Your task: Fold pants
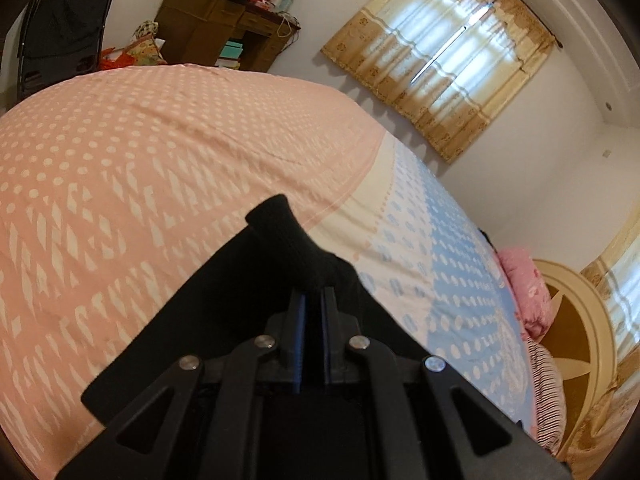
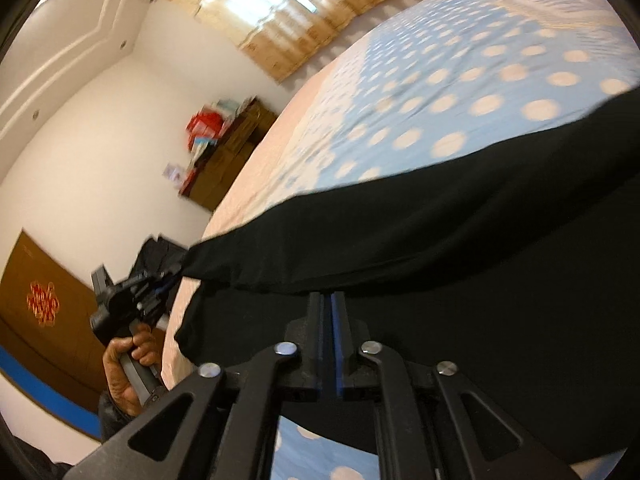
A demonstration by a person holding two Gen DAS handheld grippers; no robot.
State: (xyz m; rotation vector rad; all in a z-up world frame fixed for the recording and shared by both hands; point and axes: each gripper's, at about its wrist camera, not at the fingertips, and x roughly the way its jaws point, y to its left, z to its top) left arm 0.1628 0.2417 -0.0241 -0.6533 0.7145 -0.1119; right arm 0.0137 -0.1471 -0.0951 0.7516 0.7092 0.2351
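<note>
Black pants [image 2: 440,240] hang stretched above the dotted bedspread [image 1: 160,152], pinched by both nearly closed grippers, left [image 1: 312,300] and right [image 2: 332,304]. Mid-fold; next likely needs carrying this edge across, level.

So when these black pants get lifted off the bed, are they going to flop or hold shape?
Probably floppy: the black pants sag between the left hand-held gripper and right hand-held gripper. Likely light, too; a bunched bit pokes up past closed fingers.
</note>
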